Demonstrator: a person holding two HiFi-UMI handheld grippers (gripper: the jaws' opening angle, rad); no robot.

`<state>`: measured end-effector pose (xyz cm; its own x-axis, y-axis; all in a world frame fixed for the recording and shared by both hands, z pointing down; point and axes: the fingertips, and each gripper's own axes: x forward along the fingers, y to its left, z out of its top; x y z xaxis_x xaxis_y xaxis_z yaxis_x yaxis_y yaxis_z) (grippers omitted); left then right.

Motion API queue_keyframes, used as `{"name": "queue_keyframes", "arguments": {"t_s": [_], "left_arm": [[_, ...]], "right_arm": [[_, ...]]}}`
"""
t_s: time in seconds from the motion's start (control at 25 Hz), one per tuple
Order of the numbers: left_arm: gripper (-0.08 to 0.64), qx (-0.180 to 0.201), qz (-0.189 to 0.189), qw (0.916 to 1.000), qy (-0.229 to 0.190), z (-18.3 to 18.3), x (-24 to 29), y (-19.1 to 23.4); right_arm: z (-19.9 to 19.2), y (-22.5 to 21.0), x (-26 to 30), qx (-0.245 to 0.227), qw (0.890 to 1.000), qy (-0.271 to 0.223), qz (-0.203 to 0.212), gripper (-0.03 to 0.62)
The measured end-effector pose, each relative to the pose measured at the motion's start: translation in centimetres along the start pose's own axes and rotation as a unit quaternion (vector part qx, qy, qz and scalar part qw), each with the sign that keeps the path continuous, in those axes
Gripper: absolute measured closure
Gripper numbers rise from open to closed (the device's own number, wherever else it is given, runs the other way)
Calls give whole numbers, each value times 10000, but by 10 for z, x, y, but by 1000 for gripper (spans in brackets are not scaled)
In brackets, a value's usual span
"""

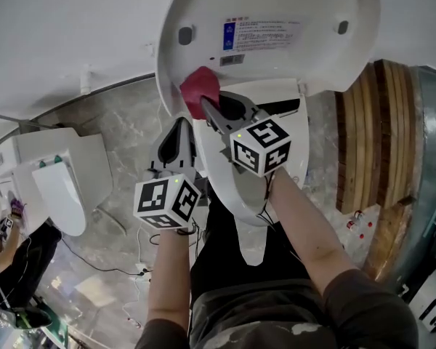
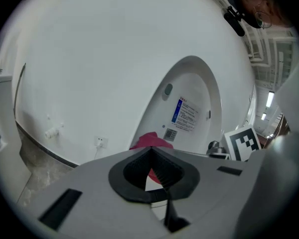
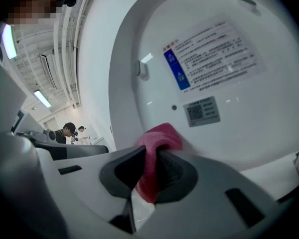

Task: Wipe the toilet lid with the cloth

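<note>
The white toilet lid (image 1: 276,35) stands raised, its inner face with a printed label (image 1: 260,33) turned toward me. A red cloth (image 1: 200,87) is pressed against the lid's lower left part. My right gripper (image 1: 206,102) is shut on that cloth (image 3: 157,143), which bulges out past the fingertips onto the lid (image 3: 224,83). My left gripper (image 1: 180,131) hangs shut and empty just left of and below the right one, off the lid. In the left gripper view the lid (image 2: 194,108) and the cloth (image 2: 152,141) show beyond the closed left gripper (image 2: 150,151).
The toilet seat and bowl (image 1: 254,195) lie under my arms. A second toilet (image 1: 58,184) stands to the left on the grey marble floor. A wooden panel (image 1: 374,137) stands at the right. The white wall (image 1: 58,35) runs behind the lid.
</note>
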<state>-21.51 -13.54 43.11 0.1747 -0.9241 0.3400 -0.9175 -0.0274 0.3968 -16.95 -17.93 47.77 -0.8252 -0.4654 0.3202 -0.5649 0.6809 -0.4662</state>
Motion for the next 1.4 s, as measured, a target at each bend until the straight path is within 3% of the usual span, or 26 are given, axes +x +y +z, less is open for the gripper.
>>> {"name": "queue_keyframes", "arguments": {"t_s": [0.24,0.48,1.08,1.4], "left_arm": [[554,21,-14,9999,134,-10,-7,14],[554,82,-98,9997,223,-14,3,4],[554,253,-792,9955,458,-41,75,-124],[554,312,-1032,9925,569,-58,92,-174]], "right_arm": [[-19,-5,24,12,9998,166,-116,543],[-15,-27,6,42,9992,102,-375,543],[18,-170,-130,510,9852,-451,-1575,543],[15,-212,-177,746,9759,-552,-1974,543]]}}
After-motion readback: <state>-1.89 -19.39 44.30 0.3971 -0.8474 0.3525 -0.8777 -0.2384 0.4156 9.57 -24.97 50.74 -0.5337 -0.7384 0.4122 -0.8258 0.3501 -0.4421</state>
